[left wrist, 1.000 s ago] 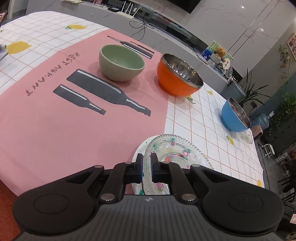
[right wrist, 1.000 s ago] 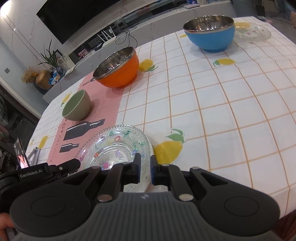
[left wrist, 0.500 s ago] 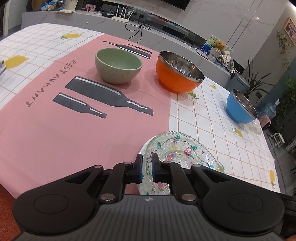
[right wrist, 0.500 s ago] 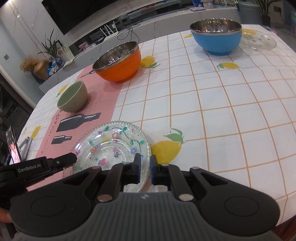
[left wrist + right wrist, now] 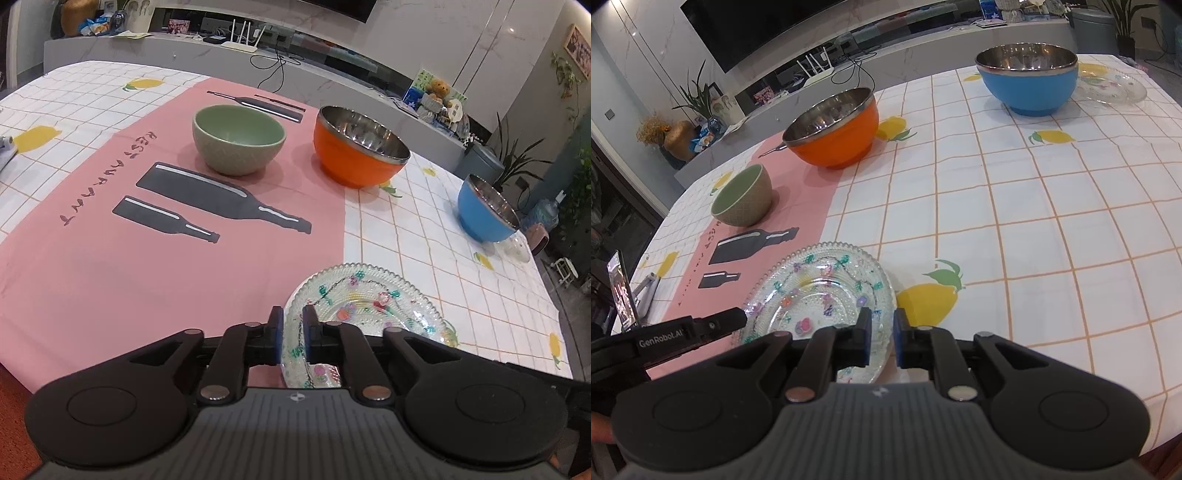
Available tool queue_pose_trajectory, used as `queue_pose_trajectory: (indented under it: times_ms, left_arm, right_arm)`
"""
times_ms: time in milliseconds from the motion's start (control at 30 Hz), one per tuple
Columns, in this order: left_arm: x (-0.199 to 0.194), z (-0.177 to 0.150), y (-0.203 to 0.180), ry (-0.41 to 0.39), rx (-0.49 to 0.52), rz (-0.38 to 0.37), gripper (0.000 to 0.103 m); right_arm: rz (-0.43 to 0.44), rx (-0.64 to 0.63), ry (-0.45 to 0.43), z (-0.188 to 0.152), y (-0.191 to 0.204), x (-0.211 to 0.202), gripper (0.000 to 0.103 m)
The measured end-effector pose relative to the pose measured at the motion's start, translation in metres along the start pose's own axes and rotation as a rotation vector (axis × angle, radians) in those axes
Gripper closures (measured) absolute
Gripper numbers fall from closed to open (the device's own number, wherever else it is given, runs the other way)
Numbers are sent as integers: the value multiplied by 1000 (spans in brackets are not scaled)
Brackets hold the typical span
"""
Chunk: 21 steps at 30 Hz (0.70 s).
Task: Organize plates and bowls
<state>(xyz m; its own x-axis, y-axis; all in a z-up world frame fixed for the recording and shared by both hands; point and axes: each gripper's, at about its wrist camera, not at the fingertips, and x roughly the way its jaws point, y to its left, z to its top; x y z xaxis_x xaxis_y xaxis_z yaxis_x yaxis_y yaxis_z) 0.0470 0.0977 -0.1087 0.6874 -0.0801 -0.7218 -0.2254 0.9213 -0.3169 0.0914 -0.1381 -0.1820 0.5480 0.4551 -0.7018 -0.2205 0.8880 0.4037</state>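
A clear glass plate (image 5: 369, 302) (image 5: 820, 291) with coloured flower marks lies flat near the table's front edge. My left gripper (image 5: 293, 334) sits at its left rim and its jaws are opening. The rim shows through the narrow gap, and the pads do not press on it. The right gripper (image 5: 880, 339) is at the plate's right rim, its jaws likewise opening around a narrow gap. From the right wrist view, a left gripper finger (image 5: 713, 325) reaches the plate's left edge. Farther back stand a green bowl (image 5: 238, 138) (image 5: 740, 201), an orange bowl (image 5: 360, 155) (image 5: 833, 129) and a blue bowl (image 5: 485, 210) (image 5: 1027, 81).
A second glass plate (image 5: 1112, 86) lies beside the blue bowl at the far right corner. A pink mat (image 5: 110, 240) with printed bottles covers the left part of the checked tablecloth. A phone on a stand (image 5: 622, 291) is at the table's left edge.
Both wrist views have rolled to level. The gap between each pair of fingers has widened slightly. The plate and bowls have stayed where they were.
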Motion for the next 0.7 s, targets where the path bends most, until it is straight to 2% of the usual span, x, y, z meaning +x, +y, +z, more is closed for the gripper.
queue_pose_trajectory:
  times_ms: [67, 233, 300, 433, 567, 700]
  left_arm:
    - [-1, 1, 0, 0, -3, 4, 82]
    - [3, -1, 3, 30, -19, -20, 82]
    - [3, -1, 2, 31, -16, -12, 86]
    - [3, -1, 4, 33, -16, -8, 90]
    - [1, 0, 4, 22, -17, 5, 90]
    - [-10, 5, -2, -4, 28, 14, 89]
  right_arm:
    - [-1, -4, 3, -1, 0, -1, 91]
    - [3, 7, 10, -5, -5, -5, 92]
    - [14, 11, 10, -5, -5, -5, 98]
    - [11, -6, 10, -5, -1, -3, 98]
    - [17, 5, 10, -5, -3, -3, 96]
    - [9, 13, -7, -3, -8, -11, 93]
